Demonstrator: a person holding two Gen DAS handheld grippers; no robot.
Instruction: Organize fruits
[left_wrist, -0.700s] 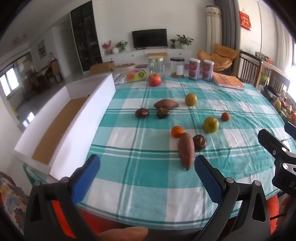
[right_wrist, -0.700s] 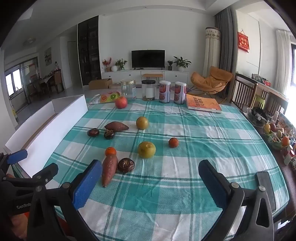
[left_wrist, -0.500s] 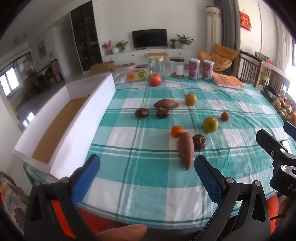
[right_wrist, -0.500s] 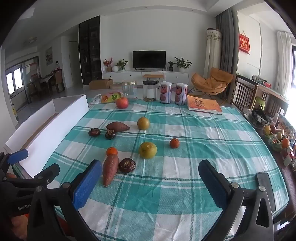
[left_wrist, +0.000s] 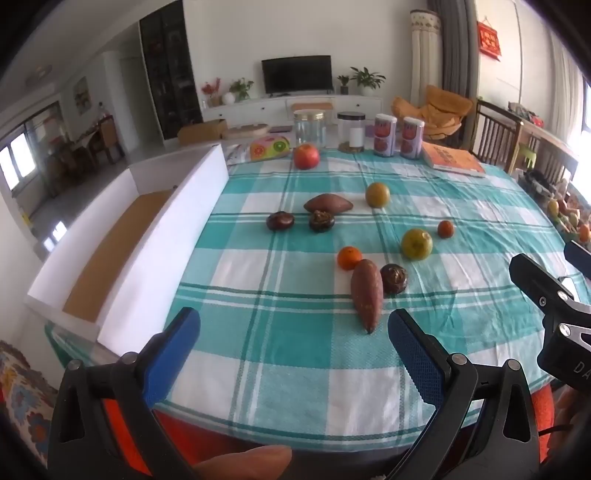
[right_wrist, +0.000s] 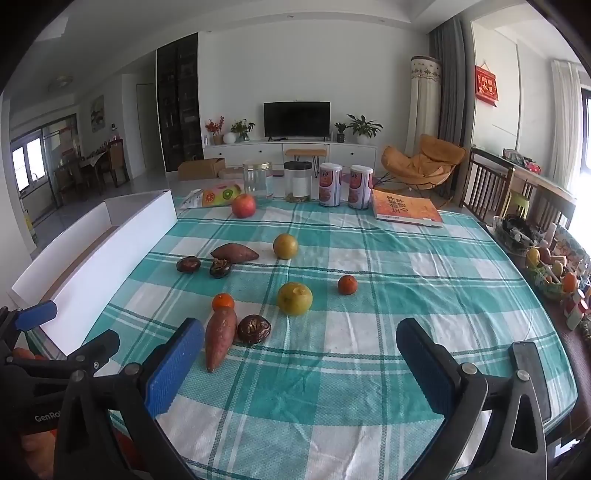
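Note:
Produce lies scattered on a teal checked tablecloth (left_wrist: 295, 354): a long sweet potato (left_wrist: 366, 293) beside a small orange (left_wrist: 348, 257) and a dark wrinkled fruit (left_wrist: 394, 277), a yellow-green fruit (left_wrist: 416, 243), a small tangerine (left_wrist: 446, 229), a second sweet potato (left_wrist: 328, 203), two dark fruits (left_wrist: 280, 220), a yellow fruit (left_wrist: 377, 194) and a red apple (left_wrist: 306, 156). My left gripper (left_wrist: 293, 345) hangs open over the near edge, nothing between its blue pads. My right gripper (right_wrist: 300, 354) is open too, short of the long sweet potato (right_wrist: 220, 336).
A long white box (left_wrist: 122, 236) with a brown floor lies along the table's left side. At the far edge stand two jars (left_wrist: 309, 127), two cans (left_wrist: 385, 133), a snack bag (left_wrist: 269, 146) and an orange book (left_wrist: 452, 162). Clutter fills the right edge (right_wrist: 546, 266).
Both views have shifted only slightly; the fruit sits a touch lower in the right wrist view. Both grippers stay wide open and nothing on the table has moved.

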